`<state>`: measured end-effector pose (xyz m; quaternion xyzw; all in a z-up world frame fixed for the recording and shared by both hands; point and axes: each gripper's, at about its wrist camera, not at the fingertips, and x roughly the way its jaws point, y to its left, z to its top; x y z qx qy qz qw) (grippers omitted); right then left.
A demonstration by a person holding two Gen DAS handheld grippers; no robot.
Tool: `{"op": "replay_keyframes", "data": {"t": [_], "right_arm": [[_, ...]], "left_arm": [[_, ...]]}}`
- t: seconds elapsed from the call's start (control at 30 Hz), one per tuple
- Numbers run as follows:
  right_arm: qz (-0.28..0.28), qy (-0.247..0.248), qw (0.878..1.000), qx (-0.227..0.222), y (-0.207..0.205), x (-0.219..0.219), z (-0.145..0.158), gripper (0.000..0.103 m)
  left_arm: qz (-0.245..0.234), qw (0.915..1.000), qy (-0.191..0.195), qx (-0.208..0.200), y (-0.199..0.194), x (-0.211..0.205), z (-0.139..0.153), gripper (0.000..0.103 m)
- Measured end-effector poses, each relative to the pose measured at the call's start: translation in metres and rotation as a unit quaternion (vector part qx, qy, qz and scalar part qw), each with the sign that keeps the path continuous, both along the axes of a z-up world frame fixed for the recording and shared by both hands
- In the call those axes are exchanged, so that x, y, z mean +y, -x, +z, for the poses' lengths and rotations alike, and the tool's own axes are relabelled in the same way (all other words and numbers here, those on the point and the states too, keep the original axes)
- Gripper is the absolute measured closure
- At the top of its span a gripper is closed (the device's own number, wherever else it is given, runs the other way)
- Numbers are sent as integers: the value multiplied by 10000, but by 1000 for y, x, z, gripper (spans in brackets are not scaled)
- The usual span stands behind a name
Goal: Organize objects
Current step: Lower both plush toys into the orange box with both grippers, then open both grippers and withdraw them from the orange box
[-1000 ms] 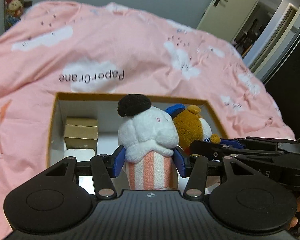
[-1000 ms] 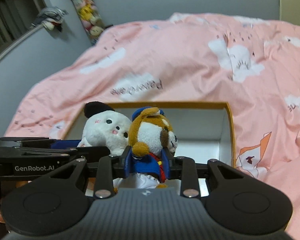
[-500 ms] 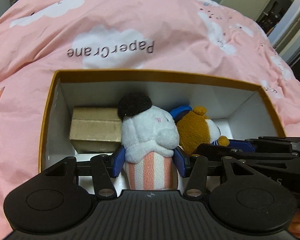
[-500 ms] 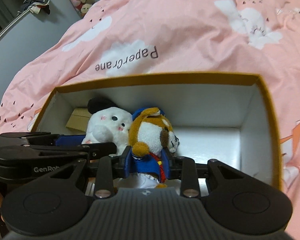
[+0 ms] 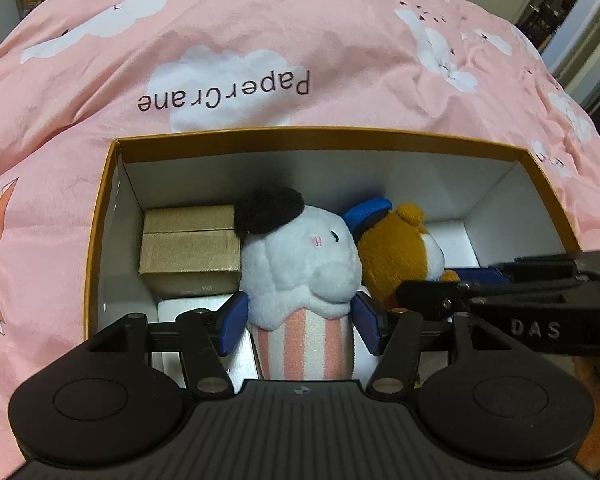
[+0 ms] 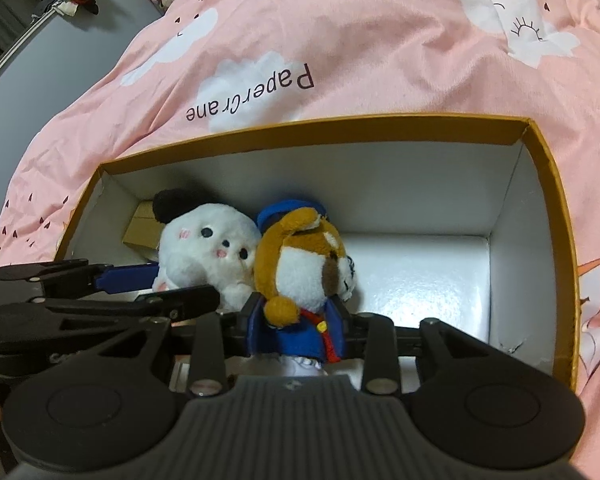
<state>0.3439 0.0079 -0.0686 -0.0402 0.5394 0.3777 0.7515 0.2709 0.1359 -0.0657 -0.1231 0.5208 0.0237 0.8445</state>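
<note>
My left gripper (image 5: 300,320) is shut on a white plush with a black ear and pink-striped body (image 5: 300,264), holding it upright inside the open orange-rimmed box (image 5: 320,136). My right gripper (image 6: 296,324) is shut on a brown dog plush with a blue cap and blue jacket (image 6: 304,272), held beside the white plush (image 6: 208,248) inside the same box (image 6: 548,184). The two plushes touch side by side. The dog plush shows in the left wrist view (image 5: 396,244), with the right gripper's arm crossing at the right.
A gold cardboard box (image 5: 188,248) lies in the box's left end, with a white box (image 5: 196,308) in front of it. The right half of the box floor (image 6: 420,276) is bare. The box sits on a pink cloud-print duvet (image 5: 260,40).
Both grippers have moved forward and down with their plushes, from above the near rim to inside the box. The box interior now fills more of both views.
</note>
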Motion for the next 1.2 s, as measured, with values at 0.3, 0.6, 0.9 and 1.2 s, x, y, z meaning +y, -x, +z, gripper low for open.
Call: {"op": "replay_keyframes", "data": {"t": [0.3, 0.6, 0.9, 1.2], "right_arm": [[253, 36, 9997, -67, 5, -2, 9, 59], [420, 71, 9989, -185, 5, 7, -2, 77], [723, 456, 9951, -494, 13, 25, -7, 77], [585, 351, 9909, -1163, 33, 8, 25, 59]], "left_arm": [[-287, 9996, -59, -6, 12, -2, 13, 47], [-131, 9999, 41, -74, 12, -2, 2, 67], [-64, 9998, -190, 73, 7, -11, -2, 67], [-140, 9981, -76, -602, 37, -10, 28, 65]]}}
